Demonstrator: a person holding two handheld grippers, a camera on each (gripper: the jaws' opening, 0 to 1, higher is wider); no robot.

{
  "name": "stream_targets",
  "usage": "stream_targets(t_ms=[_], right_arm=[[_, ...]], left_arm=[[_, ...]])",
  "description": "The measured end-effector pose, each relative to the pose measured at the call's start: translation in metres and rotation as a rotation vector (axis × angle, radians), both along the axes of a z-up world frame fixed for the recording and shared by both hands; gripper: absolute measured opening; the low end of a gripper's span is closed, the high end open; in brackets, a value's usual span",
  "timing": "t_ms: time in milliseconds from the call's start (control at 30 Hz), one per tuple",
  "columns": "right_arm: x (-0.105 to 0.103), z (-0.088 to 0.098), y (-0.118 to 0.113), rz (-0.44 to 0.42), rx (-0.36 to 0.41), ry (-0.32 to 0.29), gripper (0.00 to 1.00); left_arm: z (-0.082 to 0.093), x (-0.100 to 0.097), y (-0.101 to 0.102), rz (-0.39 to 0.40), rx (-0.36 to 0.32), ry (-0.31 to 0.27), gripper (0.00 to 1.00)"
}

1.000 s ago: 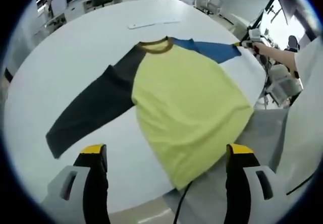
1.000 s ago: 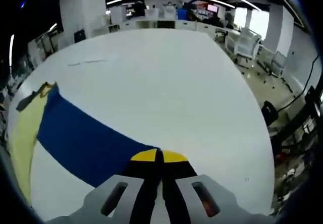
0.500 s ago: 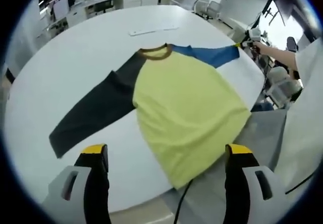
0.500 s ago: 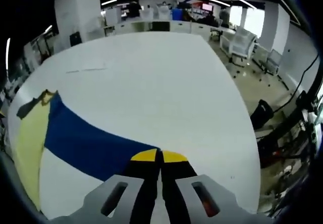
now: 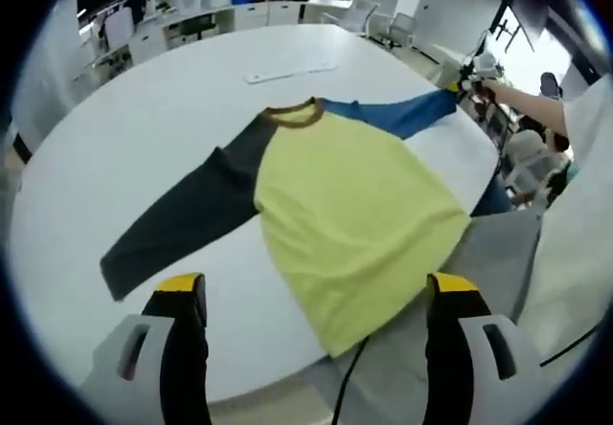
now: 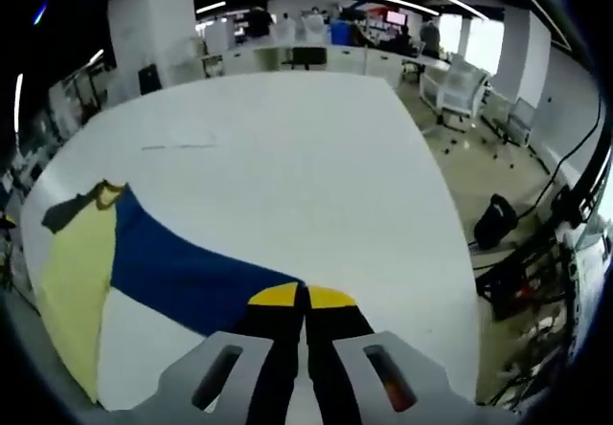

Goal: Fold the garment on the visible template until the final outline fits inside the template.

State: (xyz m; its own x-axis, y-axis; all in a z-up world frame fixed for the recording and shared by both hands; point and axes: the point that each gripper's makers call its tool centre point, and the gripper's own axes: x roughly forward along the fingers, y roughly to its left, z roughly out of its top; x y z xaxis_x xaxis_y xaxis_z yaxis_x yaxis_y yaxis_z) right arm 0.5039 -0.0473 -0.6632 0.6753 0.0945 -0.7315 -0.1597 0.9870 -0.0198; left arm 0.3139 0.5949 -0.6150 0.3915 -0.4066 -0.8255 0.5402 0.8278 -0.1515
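While pinching blue sleeve (image 6: 192, 277), right gripper (image 6: 302, 296), seemingly

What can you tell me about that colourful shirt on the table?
The shirt lies flat and unfolded on the white table. It looks like soft knit fabric: a yellow body, a brown collar, one dark sleeve stretched out and one blue sleeve. The hem hangs slightly over the table's near edge. The right gripper has its jaws shut on the blue sleeve's cuff; the left gripper hovers open, not touching.
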Motion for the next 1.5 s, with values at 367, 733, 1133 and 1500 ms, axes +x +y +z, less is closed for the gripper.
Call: stream_targets(t_ms=[367,733,1133,1500], right_arm=[[-0.007,0.027,0.004,0.031,-0.041,0.011,0.02],[-0.012,0.075,0.034,0.096,-0.073,-0.020,0.02],[-0.013,0.116,0.083,0.210,-0.113,-0.021,0.02],[-0.002,0.149,0.129,0.272,0.041,-0.043,0.02]], left_arm=[[0.010,-0.005,0.000,0.001,-0.029,-0.042,0.91],[0.013,-0.015,0.004,0.025,-0.065,-0.071,0.91],[0.015,-0.023,0.009,0.046,-0.107,-0.098,0.93],[0.016,-0.030,0.008,0.044,-0.115,-0.105,0.93]])
